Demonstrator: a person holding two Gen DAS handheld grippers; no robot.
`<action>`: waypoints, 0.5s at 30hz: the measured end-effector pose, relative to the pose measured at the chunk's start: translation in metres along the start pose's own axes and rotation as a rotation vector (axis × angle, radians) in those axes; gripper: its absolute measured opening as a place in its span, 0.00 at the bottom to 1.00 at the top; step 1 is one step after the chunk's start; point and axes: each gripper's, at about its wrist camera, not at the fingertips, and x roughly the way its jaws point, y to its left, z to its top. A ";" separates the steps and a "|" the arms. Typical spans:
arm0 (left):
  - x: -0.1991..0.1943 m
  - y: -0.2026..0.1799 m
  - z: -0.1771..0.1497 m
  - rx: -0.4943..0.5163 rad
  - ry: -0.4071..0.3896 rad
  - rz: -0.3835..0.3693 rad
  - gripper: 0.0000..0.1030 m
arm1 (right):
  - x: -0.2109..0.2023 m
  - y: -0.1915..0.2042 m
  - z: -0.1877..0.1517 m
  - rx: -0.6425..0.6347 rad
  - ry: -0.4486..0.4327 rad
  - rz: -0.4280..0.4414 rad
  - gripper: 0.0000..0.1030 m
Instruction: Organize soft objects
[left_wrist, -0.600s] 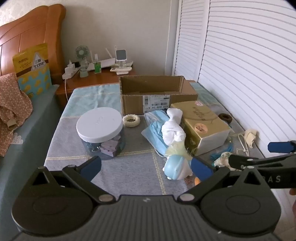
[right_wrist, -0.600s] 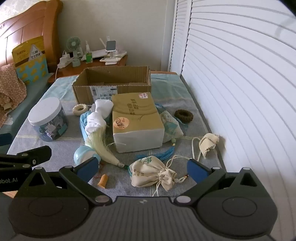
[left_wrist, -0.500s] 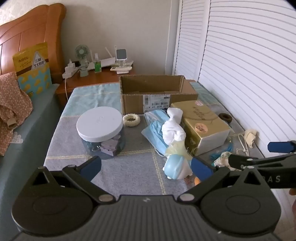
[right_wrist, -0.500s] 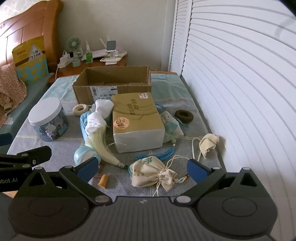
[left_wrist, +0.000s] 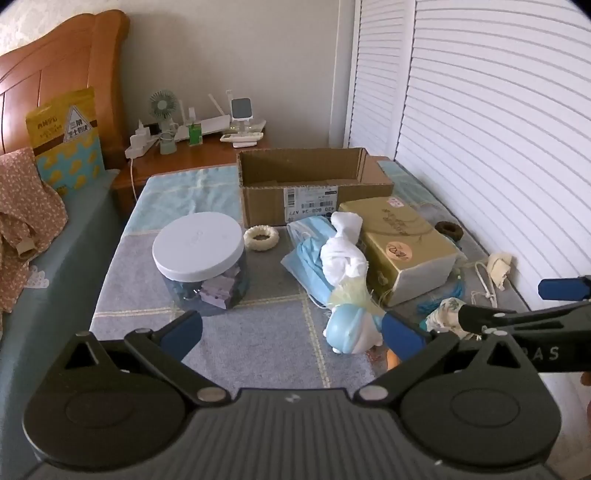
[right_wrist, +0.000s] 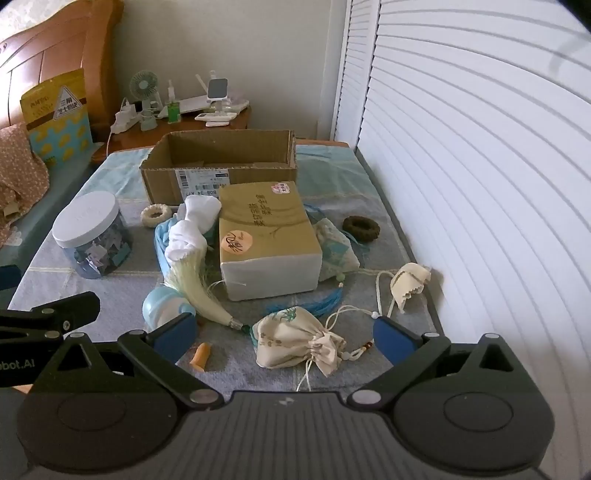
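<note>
Both my left tongs (left_wrist: 291, 330) and right tongs (right_wrist: 282, 332) hover level, spread wide and empty, above the table (right_wrist: 236, 363); one drawstring pouch (right_wrist: 299, 338) lies between the right pads, fully visible only there, near one cardboard box (right_wrist: 221, 166) and two rings.
</note>
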 end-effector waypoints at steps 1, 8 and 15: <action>0.000 0.000 -0.001 -0.002 -0.001 0.000 0.99 | 0.000 0.000 0.000 0.001 0.000 0.000 1.00; 0.001 -0.002 0.000 -0.001 0.001 0.001 0.99 | 0.000 0.000 0.000 0.000 0.001 0.000 1.00; 0.001 -0.001 0.001 -0.005 0.003 0.000 0.99 | 0.000 0.000 -0.001 -0.003 0.003 -0.002 1.00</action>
